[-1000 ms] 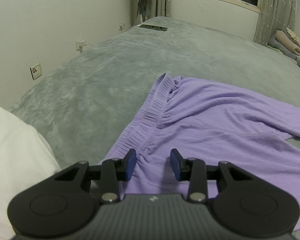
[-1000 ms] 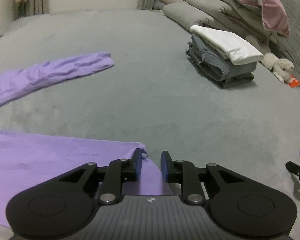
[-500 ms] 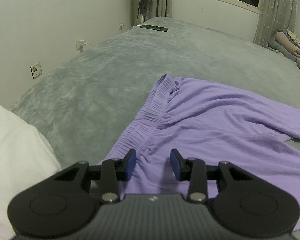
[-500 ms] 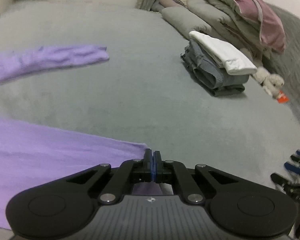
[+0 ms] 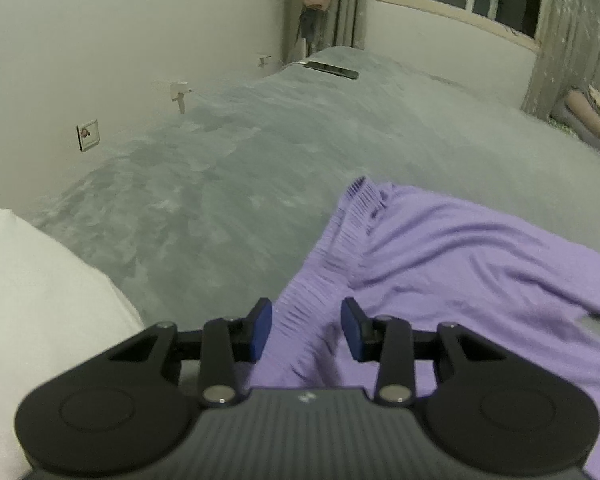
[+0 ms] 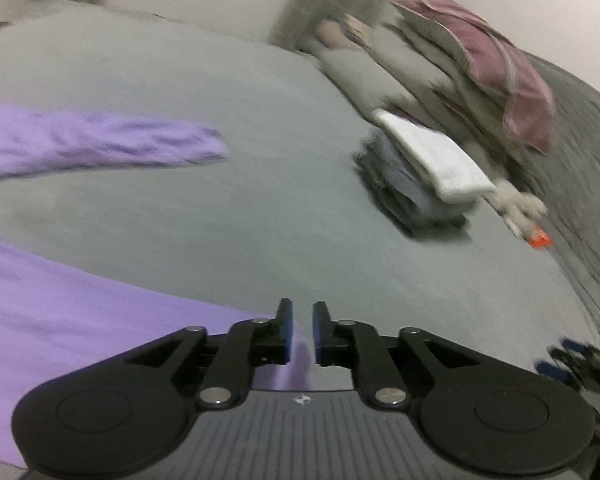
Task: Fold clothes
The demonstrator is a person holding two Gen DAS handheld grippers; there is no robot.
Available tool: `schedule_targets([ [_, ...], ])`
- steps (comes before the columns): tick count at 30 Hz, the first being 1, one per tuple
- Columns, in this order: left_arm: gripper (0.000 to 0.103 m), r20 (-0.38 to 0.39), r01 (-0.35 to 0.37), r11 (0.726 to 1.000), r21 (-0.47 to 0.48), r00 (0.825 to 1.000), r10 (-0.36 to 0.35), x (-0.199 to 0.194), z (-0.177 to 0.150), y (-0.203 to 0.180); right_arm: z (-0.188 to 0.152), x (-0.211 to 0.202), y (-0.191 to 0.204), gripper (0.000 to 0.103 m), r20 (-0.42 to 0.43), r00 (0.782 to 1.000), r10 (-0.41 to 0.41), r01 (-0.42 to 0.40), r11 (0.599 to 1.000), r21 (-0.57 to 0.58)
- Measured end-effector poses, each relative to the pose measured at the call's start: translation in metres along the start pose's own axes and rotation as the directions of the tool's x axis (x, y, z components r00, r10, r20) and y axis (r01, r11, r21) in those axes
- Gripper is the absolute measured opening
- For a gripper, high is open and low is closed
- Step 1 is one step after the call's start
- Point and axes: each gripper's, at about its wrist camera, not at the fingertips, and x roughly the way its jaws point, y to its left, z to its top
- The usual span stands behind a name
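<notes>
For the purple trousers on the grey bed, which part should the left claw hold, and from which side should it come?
Grip the gathered elastic waistband of the purple trousers, probably at its near end. It is the thickest, firmest edge and lies between the fingers of the open left claw. Come from the near side, low over the grey bed cover, and close across the band.

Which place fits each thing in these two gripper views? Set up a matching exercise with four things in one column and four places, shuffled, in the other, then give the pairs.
Things
1. phone
2. white pillow
3. folded white cloth
4. purple trousers

Places
A. on top of the folded grey clothes
B. spread out on the grey bed cover, waistband between the open fingers of the left hand-held gripper
C. at the far end of the bed, near the curtain
D. at the near left edge of the left view

Pairs: 1-C, 2-D, 3-A, 4-B
</notes>
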Motion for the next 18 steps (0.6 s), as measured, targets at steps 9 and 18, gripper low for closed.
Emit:
schedule_targets([
  [9,0.039,-0.008,0.100,0.989,-0.105,0.995,-0.101,0.016,0.022,0.017,0.007,-0.015,0.046,0.027,0.037,0.988,0.153,-0.149,0.984,-0.096],
  [18,0.041,-0.002,0.137,0.990,0.013,0.991,-0.137,0.051,0.031,-0.014,0.013,-0.034,0.090,0.028,0.074,0.963,0.261,-0.245,0.954,-0.172],
])
